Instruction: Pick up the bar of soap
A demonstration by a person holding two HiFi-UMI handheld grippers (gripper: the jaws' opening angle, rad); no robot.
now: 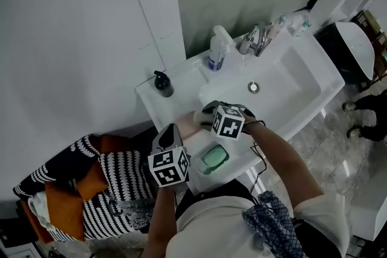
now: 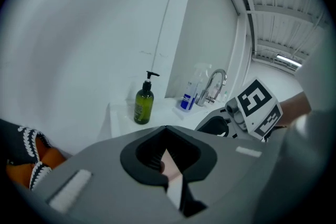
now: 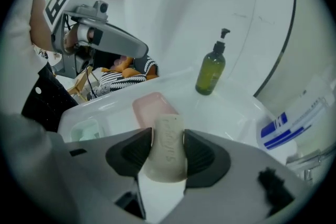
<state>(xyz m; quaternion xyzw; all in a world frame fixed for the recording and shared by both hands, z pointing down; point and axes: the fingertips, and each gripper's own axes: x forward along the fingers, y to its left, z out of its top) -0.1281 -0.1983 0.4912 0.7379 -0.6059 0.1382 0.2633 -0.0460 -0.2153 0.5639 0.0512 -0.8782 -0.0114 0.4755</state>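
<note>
left gripper nearest, jaws together, nothing between: park it clear | right gripper clamped across bar of soap, bar on end between the pads; likely slick, so squeeze evenly, raise straight | pink dish just beyond | green bottle far, give room

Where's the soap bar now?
In the right gripper view, the soap is clamped in the right hand-held gripper, the pink dish beyond it on the sink.

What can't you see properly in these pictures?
Soap bar: head view, hidden under the right tongs holding it.
Green dish: right gripper view, half hidden behind the tongs' body.
Label on pump bottle: every view, too small to read.
Spray bottle: right gripper view, blurred, cut by the edge.
</note>
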